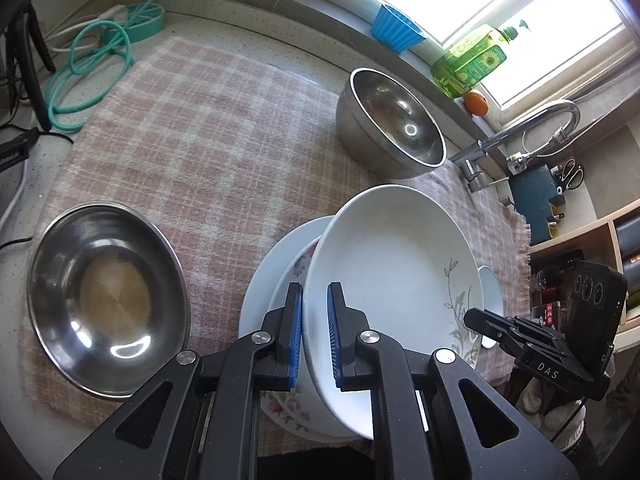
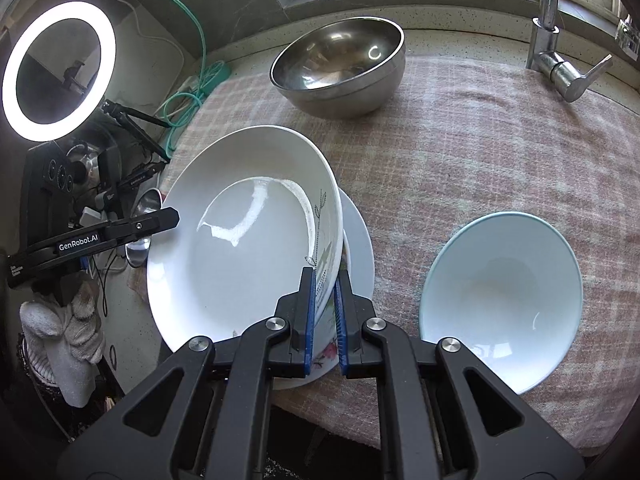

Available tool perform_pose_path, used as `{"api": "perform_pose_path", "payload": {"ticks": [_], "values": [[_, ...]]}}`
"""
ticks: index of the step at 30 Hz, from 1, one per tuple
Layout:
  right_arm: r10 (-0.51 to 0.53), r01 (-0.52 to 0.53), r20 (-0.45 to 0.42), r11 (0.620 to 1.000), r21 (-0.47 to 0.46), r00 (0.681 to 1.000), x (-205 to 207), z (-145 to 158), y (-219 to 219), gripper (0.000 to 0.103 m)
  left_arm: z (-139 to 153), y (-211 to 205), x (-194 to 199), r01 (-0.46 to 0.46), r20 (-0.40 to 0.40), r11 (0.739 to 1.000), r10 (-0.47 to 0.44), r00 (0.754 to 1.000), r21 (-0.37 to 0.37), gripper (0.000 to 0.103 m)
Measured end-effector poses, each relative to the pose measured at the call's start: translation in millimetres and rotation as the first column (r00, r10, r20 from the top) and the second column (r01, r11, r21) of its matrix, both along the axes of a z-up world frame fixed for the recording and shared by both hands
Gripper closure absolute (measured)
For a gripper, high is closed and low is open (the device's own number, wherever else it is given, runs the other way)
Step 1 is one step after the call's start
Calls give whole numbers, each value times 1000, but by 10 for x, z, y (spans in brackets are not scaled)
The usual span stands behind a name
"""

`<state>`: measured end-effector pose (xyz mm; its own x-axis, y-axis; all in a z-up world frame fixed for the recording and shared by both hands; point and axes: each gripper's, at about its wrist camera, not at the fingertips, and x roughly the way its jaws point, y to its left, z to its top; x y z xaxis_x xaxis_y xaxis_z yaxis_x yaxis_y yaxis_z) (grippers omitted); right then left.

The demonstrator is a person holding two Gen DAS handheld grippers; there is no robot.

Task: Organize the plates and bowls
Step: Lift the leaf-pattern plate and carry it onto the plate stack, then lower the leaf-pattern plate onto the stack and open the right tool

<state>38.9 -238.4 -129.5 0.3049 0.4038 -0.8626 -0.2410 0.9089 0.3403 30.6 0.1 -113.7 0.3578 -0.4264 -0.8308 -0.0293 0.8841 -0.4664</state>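
— Nearest? Left gripper and right gripper, each pinching an opposite rim of white leaf-pattern plate, tilted over flowered plate and plain white plate.

— Around? Pale blue bowl just right of stack; shallow steel dish left. Farther, deep steel bowl on checked cloth; faucet, far right.

1. White deep plate, grey leaf motif, tilted, above the plate stack.
2. Plate stack: floral plate on plain white plate, flat on cloth.
3. Deep steel bowl, upright, beyond the stack.
4. Shallow steel bowl, left of stack.
5. Pale blue bowl, right of stack.
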Motion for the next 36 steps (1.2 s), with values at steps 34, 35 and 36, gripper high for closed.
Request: {"api": "perform_pose_path", "payload": {"ticks": [34, 35, 36], "values": [[32, -35, -39, 995, -90, 999, -74, -199, 188, 73, -181, 8, -18, 59, -50, 997, -57, 997, 52, 93], [33, -37, -38, 995, -93, 999, -77, -199, 190, 73, -182, 10, -16, 60, -51, 997, -57, 997, 51, 93], [36, -40, -36, 994, -98, 999, -83, -198, 198, 73, -182, 15, -15, 59, -51, 997, -57, 997, 48, 93]]}}
